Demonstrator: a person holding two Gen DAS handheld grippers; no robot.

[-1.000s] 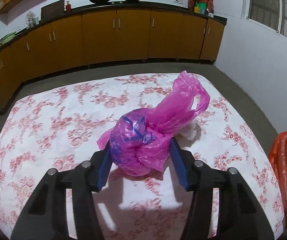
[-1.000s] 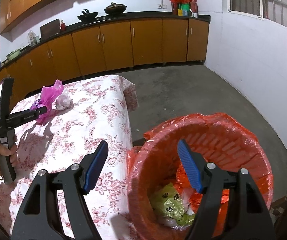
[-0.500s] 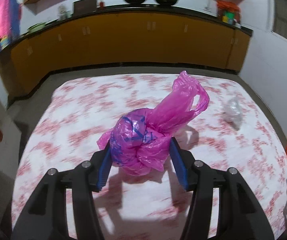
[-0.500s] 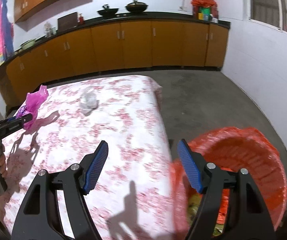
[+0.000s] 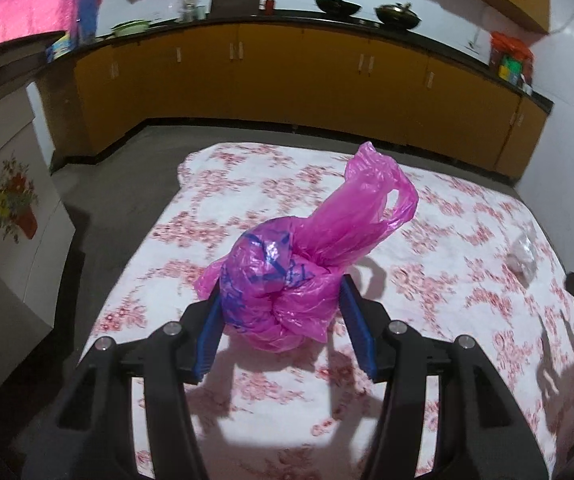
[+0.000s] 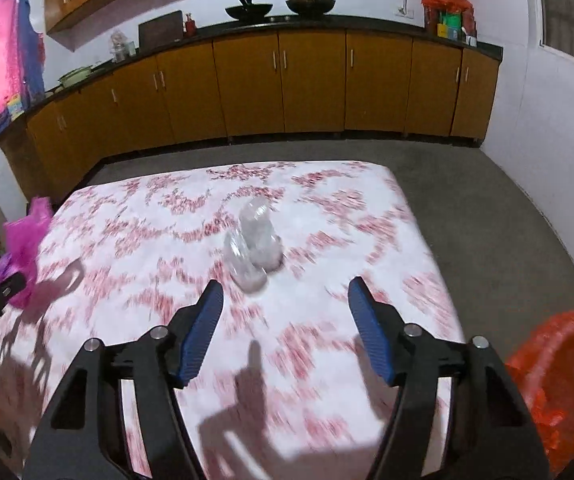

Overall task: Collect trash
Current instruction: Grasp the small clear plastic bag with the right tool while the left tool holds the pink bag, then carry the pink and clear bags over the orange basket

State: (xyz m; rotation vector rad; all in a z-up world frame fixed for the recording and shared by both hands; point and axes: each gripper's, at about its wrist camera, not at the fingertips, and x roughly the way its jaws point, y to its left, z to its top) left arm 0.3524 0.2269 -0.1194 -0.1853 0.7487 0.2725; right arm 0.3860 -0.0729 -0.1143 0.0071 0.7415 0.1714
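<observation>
Gripping a knotted pink bag (image 5: 283, 296), the left gripper (image 5: 281, 320) has both blue pads pressed into the bundle's sides, and the bag's loose handles stick up and away from the fingers. In the left wrist view the bag hangs above the flowered table (image 5: 247, 200), toward its left edge, and throws a shadow on the cloth beneath.

The right gripper (image 6: 285, 320) has nothing between its fingers; they are spread but closing at this moment. It points down at the table, with a crumpled clear plastic bag (image 6: 253, 244) just beyond the fingertips. That bag lies about midway between the left and right edges, nearer the far edge than the near one. In the left wrist view the same clear bag (image 5: 523, 254) sits near the table's right edge, with the tip of the right gripper showing just below it.

In the right wrist view the pink bag (image 6: 25, 248) shows over the table's left edge. An orange-lined bin (image 6: 559, 376) stands on the floor off the table's near right corner. The right wrist view is blurred.
</observation>
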